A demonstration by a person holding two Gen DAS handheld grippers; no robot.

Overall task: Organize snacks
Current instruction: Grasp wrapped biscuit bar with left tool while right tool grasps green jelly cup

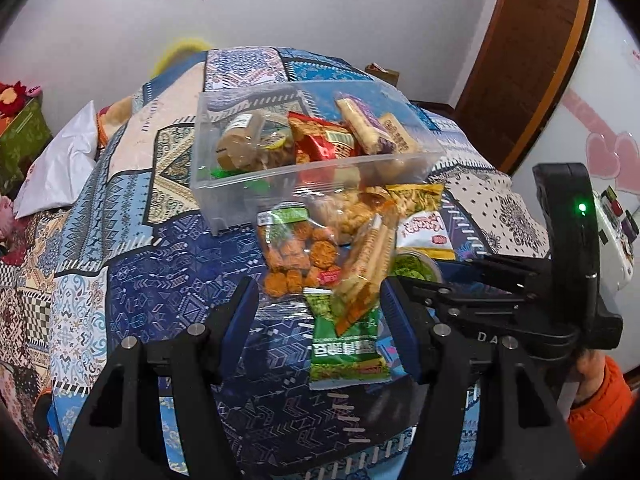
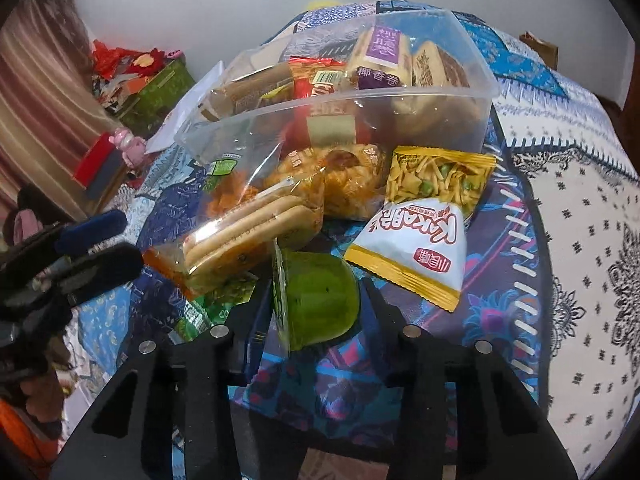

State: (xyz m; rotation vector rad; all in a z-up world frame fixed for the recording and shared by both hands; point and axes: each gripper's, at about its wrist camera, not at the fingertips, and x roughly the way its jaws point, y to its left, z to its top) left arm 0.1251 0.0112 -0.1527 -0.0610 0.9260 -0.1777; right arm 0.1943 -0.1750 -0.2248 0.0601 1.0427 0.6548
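Spread wide, the blue-padded fingers (image 1: 256, 300) of the left gripper (image 1: 320, 316), holding nothing, straddling a green foil snack packet with Korean lettering (image 1: 346, 344) lying flat on the blue patchwork quilt of the bed (image 1: 168, 280). Overlapping the top of that green packet, a clear wrapper of pale biscuits (image 1: 366, 268); just to its left, a clear bag of orange fried bites with a green label (image 1: 300, 256).

Behind these, a clear rectangular plastic bin (image 1: 248, 196) on the quilt, loaded with a red foil packet (image 1: 320, 140), a purple-and-cream roll packet (image 1: 362, 124) and a tan wrapped snack (image 1: 240, 140). Leaning on the bin's near wall, a clear bag of golden crisps (image 2: 344, 184).

On either side of a green jelly cup with a foil lid (image 2: 316, 300), tipped on its side, the fingers of the right gripper (image 2: 316, 312), open; contact with the cup impossible to tell. Just beyond the cup, a white-and-yellow packet with red lettering (image 2: 416, 256), and touching its far end a yellow packet picturing noodles and green peas (image 2: 436, 180). At left of the right wrist view, the left gripper's fingers, near the biscuits.
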